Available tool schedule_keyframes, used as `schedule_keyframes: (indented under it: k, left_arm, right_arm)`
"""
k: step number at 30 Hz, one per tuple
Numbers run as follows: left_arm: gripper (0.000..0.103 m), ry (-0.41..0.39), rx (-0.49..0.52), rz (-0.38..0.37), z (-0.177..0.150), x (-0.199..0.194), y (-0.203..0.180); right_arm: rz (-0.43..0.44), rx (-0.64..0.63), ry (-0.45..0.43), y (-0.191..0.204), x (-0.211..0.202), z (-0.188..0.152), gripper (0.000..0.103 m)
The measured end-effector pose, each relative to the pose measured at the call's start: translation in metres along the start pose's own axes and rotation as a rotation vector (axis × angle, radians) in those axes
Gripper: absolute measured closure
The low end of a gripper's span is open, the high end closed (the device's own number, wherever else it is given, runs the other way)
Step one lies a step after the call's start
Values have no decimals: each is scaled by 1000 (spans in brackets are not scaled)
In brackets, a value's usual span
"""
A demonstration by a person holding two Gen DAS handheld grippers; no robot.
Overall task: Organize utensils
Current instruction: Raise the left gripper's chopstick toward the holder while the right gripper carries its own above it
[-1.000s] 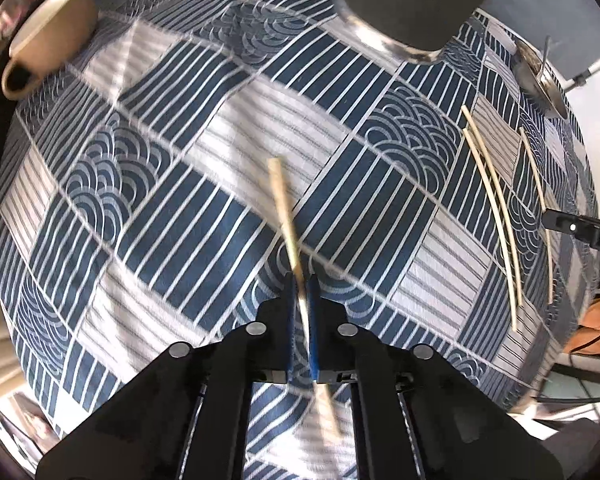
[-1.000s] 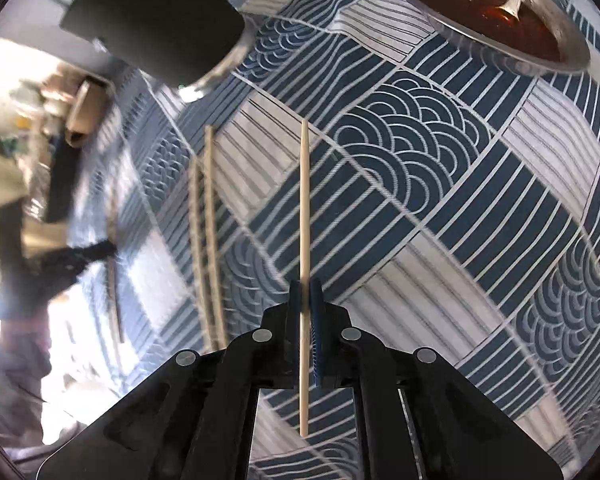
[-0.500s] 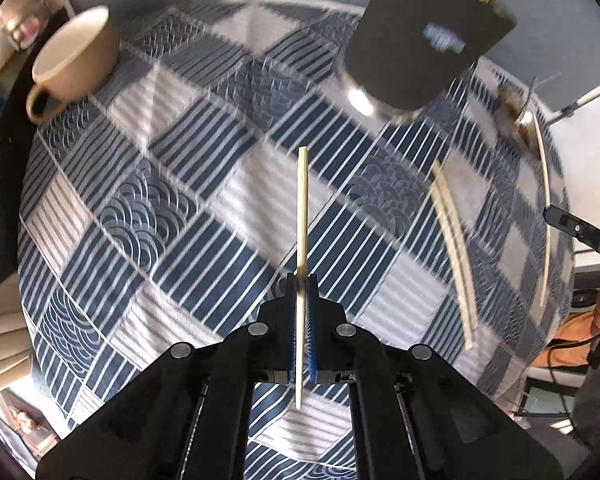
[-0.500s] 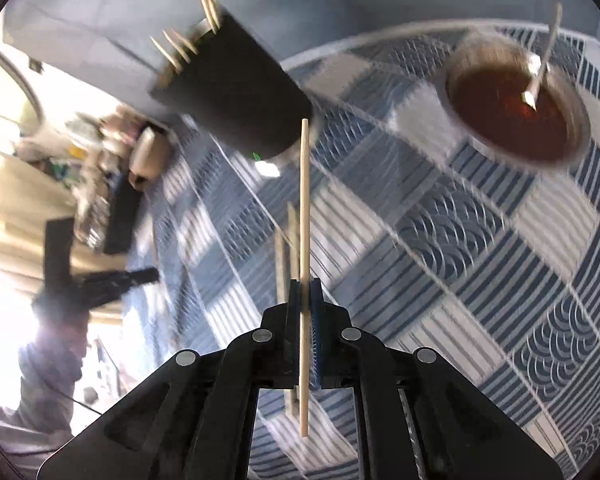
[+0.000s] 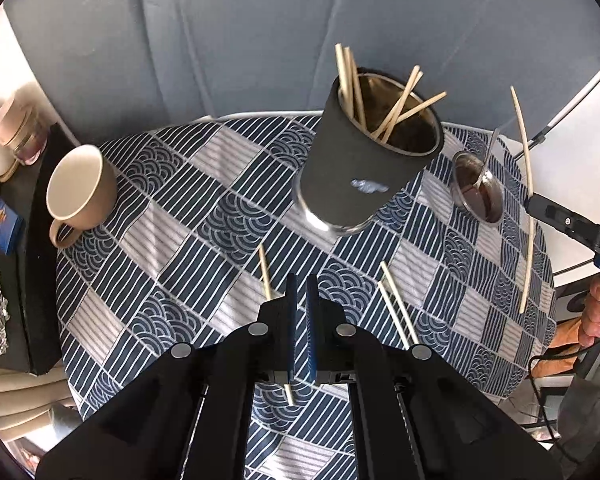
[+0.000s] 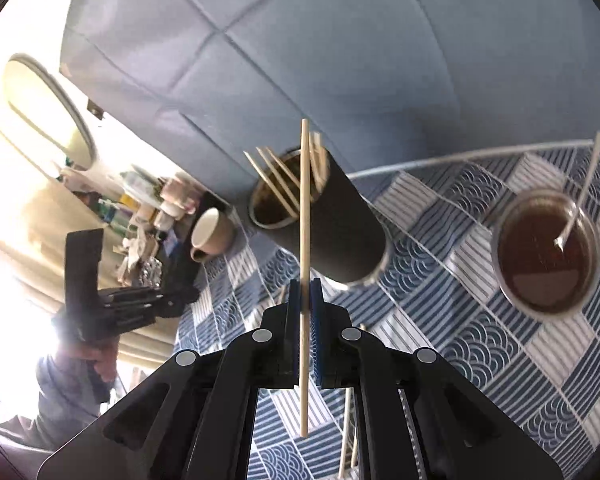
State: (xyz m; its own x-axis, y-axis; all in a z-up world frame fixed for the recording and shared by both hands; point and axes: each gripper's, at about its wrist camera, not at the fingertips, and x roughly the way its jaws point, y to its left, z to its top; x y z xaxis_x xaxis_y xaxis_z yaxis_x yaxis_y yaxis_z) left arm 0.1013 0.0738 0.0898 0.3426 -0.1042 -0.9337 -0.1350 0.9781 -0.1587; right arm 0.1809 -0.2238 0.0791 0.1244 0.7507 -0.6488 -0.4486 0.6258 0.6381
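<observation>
A tall black holder cup (image 5: 364, 168) stands on the patterned tablecloth with several wooden chopsticks in it; it also shows in the right wrist view (image 6: 332, 216). My right gripper (image 6: 305, 296) is shut on a chopstick (image 6: 305, 216) and holds it upright in the air in front of the cup. That chopstick shows at the right in the left wrist view (image 5: 527, 200). My left gripper (image 5: 301, 292) is raised above the table, its jaws a narrow gap apart and empty. One chopstick (image 5: 265, 270) lies on the cloth under it. Two more chopsticks (image 5: 396, 308) lie to its right.
A beige mug (image 5: 80, 196) sits at the table's left. A metal bowl (image 6: 546, 252) of brown liquid with a spoon in it sits at the right. The round table's (image 5: 172, 216) edge meets a blue-grey sofa back. A dark shelf with clutter stands left.
Both grippers rose and tilted up. My left gripper let go of its chopstick, which now lies on the cloth. My right gripper lifted its chopstick up toward the cup.
</observation>
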Motion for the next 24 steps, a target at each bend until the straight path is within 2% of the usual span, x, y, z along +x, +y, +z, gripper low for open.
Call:
schedule_keyframes:
  k: [7, 15, 20, 24]
  left_arm:
    - [98, -26, 23, -6, 18, -3, -12]
    - [98, -58, 40, -19, 45, -10, -18]
    - [98, -66, 70, -37, 68, -6, -29]
    - [98, -60, 92, -39, 82, 3, -34]
  right_arm:
    - [13, -48, -17, 16, 2, 17, 98]
    - [23, -109, -81, 30, 7, 45, 98]
    - [28, -144, -107, 33, 22, 65, 98]
    - [42, -147, -84, 31, 43, 78, 98]
